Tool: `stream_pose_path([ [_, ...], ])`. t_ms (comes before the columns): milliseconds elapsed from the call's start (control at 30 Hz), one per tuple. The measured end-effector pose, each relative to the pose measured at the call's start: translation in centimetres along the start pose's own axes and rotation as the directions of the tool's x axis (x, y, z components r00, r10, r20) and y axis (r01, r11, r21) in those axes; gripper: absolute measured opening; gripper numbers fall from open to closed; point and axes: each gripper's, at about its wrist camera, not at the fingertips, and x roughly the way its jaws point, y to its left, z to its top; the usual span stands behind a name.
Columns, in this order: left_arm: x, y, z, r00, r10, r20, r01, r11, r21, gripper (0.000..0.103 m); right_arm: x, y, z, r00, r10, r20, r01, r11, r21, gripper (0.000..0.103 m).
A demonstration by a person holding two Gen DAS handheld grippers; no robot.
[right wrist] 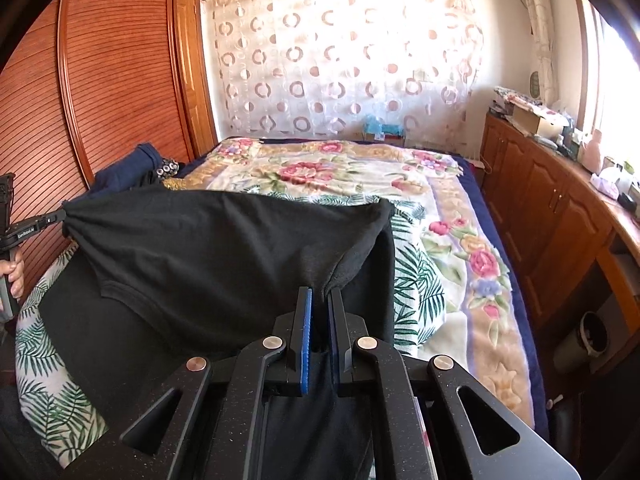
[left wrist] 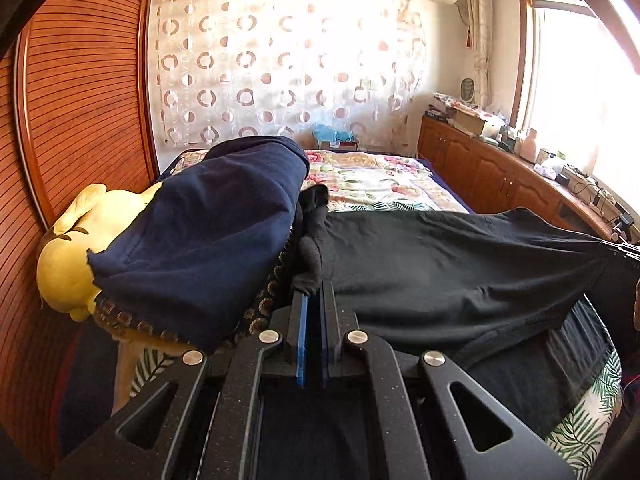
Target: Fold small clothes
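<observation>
two black hand-held grippers hold one black cotton t-shirt (left wrist: 440, 264) up above the bed. the left gripper (left wrist: 314, 300) has its blue-lined jaws pinched together on a bunched corner of the shirt, and the right gripper (right wrist: 320, 300) is clamped the same way on the opposite corner, cloth trailing down between its fingers. the fabric stretches taut between them, its hemmed lower edge sagging onto more black cloth lying over a white palm-leaf print sheet (right wrist: 52, 392). just left of the left gripper, a dark navy blue garment (left wrist: 208, 236) is draped over a yellow plush toy (left wrist: 72, 256). beyond both grippers spreads a floral blanket (right wrist: 360, 176) on the bed. farther off hangs a sheer curtain with brown ring pattern (right wrist: 344, 64); to the right runs a wooden cabinet (right wrist: 552, 208), to the left a slatted wooden wardrobe door (left wrist: 84, 92).
</observation>
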Motion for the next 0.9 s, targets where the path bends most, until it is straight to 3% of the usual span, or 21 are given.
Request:
stream_pose_path([
  [333, -4.6, 0.5, -2.7, 1.0, 0.001, 0.031, -0.001, 1.0, -0.006, 0.006, -4.3, 1.1, -2.4, 0.999, 0.005, 0.041, -0.005, 1.0, -0.008, 0.007],
  [533, -6.0, 1.4, -5.2, 1.0, -0.014, -0.027, 0.013, 1.0, -0.026, 0.006, -6.0, 1.9, -4.8, 1.0, 0.009, 0.017, -0.009, 1.0, -0.012, 0.007],
  [700, -3.8, 2.0, -7.6, 0.993, 0.012, -0.116, -0.014, 1.0, -0.015, 0.006, -3.7, 1.6, -7.3, 0.998, 0.015, -0.061, -0.013, 0.999, 0.032, 0.007],
  [800, -2.8, 2.3, -8.8, 0.988, 0.014, -0.157, -0.018, 1.0, -0.024, 0.006, -1.8, 1.3, -8.5, 0.994, -0.026, -0.105, 0.031, 0.999, 0.041, 0.007],
  [900, -2.8, 2.3, -9.2, 0.987, 0.016, -0.163, -0.021, 0.999, -0.031, 0.015, -1.1, 1.2, -8.9, 0.993, -0.048, -0.112, 0.055, 0.997, 0.058, 0.014],
])
